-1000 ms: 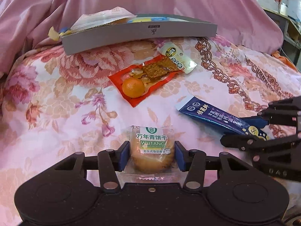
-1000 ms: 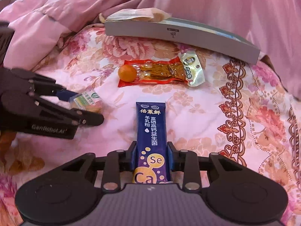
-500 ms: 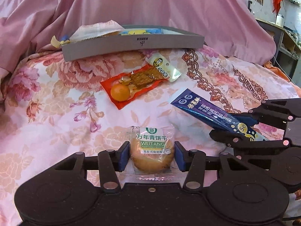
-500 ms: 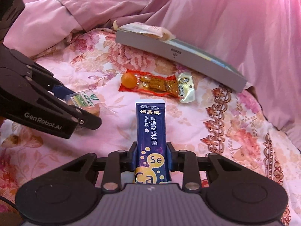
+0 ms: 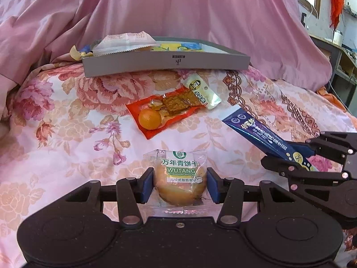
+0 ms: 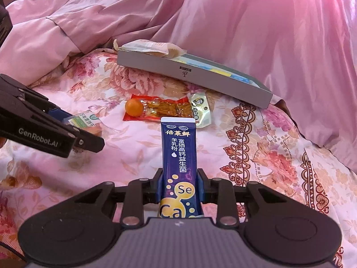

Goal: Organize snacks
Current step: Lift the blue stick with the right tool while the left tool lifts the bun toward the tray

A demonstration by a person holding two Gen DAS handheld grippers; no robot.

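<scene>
Holding biscuit pack (image 5: 180, 178) in left jaws, blue sachet (image 6: 179, 163) in right; we risk the limp sachet snagging the grey box (image 5: 165, 61) rim.

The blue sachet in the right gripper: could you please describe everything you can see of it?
The blue sachet is a long, narrow, glossy stick pack, navy with a white top edge, Chinese lettering and yellow "Se" and "Ca" bubbles. The right gripper is shut on its lower end, so it juts forward above the floral bedspread, pointing toward the grey tray.
</scene>
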